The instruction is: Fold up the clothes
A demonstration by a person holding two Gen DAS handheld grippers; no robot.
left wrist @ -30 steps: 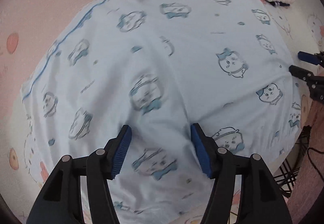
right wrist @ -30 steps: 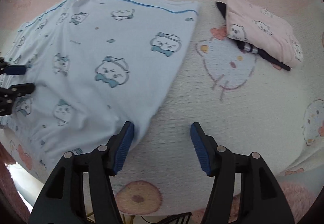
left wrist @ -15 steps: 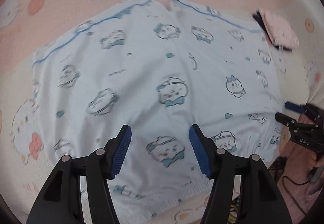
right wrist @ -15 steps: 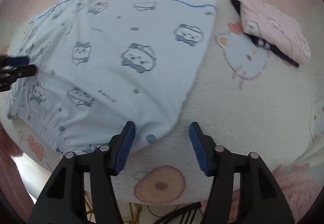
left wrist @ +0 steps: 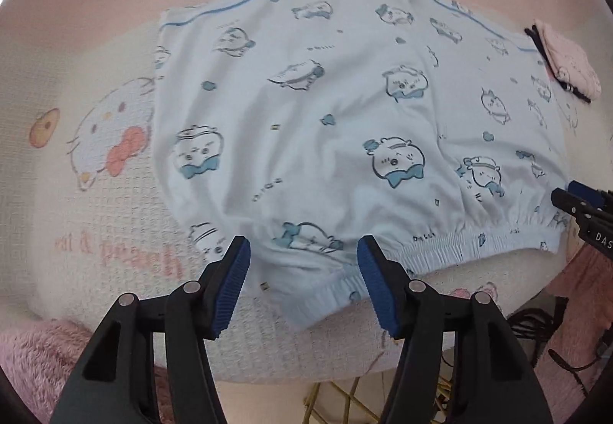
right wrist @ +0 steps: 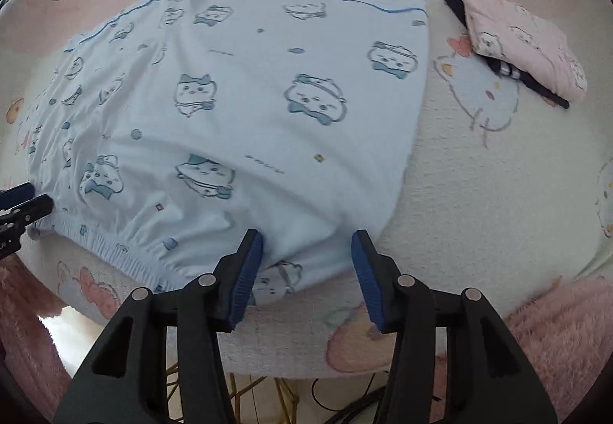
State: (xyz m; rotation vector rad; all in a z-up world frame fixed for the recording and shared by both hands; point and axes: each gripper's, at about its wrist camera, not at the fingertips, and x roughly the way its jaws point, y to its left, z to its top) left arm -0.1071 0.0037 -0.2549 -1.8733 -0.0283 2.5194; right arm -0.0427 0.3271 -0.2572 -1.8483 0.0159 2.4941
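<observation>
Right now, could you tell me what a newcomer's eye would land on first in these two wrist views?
The pale blue cartoon-print shorts spread flat across the pink cat-print blanket dominate both views, elastic waistband nearest the cameras. The left gripper and right gripper each straddle a waistband end, the right's jaws closing with fabric between them. A folded pink garment lies on a dark strap at the far right.

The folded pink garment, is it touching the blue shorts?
Apart. The right wrist view shows a strip of bare blanket between the pink garment and the blue shorts.
</observation>
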